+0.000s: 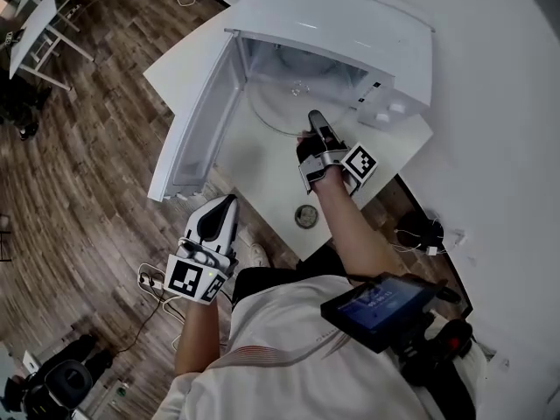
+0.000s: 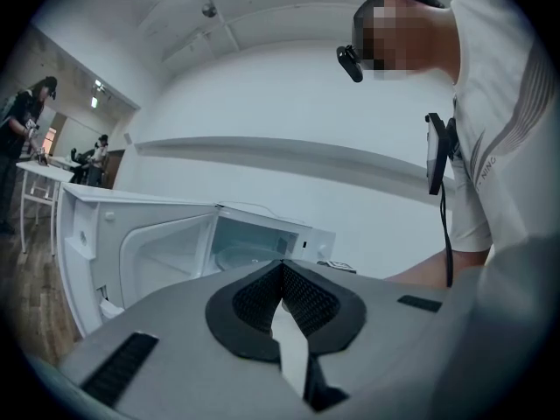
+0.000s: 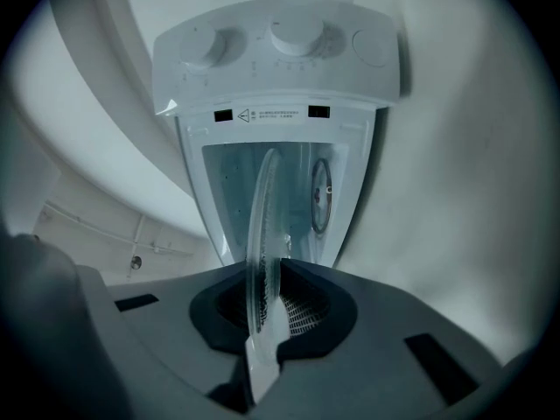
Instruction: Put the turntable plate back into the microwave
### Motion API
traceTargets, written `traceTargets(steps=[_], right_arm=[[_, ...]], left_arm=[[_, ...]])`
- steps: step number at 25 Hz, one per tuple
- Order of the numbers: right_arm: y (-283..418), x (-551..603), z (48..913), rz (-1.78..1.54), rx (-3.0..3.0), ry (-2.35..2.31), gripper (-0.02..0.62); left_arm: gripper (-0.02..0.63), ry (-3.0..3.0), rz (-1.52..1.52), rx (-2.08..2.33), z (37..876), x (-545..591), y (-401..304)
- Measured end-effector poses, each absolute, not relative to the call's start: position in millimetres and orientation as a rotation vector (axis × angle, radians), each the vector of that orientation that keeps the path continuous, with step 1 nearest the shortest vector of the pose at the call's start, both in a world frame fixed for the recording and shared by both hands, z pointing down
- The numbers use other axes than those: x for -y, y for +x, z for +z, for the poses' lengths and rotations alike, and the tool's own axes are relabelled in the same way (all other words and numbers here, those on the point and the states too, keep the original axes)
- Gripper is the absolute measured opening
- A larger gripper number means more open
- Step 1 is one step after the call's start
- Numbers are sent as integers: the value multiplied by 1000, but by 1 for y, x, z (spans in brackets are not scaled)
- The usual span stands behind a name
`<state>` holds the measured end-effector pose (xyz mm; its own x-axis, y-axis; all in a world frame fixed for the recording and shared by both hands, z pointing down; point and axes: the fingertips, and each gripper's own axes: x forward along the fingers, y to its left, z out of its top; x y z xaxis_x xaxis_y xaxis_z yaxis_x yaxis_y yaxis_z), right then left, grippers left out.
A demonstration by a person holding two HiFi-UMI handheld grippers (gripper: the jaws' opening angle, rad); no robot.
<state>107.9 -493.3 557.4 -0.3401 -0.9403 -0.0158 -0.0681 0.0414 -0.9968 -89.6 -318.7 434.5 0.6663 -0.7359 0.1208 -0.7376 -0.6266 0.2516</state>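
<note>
The white microwave [image 1: 350, 33] stands on a white table with its door [image 1: 197, 121] swung wide to the left. A clear glass turntable plate [image 1: 280, 103] lies partly inside the cavity, its near edge sticking out over the table. My right gripper [image 1: 313, 116] is shut on that near rim. In the right gripper view the plate [image 3: 261, 226] runs edge-on from between the jaws of the right gripper [image 3: 267, 274] into the cavity. My left gripper [image 1: 229, 201] hangs off the table's near left corner, below the door. It is shut and holds nothing [image 2: 282, 265].
A small round metal part [image 1: 306, 216] lies on the table [image 1: 262, 160] near its front edge. The open door [image 2: 131, 252] stands to the left of the left gripper. Cables [image 1: 153, 278] lie on the wooden floor. Another white table [image 1: 39, 29] stands far left.
</note>
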Motion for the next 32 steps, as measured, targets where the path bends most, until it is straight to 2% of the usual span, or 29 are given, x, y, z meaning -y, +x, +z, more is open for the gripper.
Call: traceTargets(steps=[16,32], right_arm=[[124,592,588,-1327,-1354,-1184,28],[131,631,589,-1331,-1220,-1333,28]], left_arm=[[11,2531,50,1215,459,344,-87],[11,2518,46,1209,462,348,-95]])
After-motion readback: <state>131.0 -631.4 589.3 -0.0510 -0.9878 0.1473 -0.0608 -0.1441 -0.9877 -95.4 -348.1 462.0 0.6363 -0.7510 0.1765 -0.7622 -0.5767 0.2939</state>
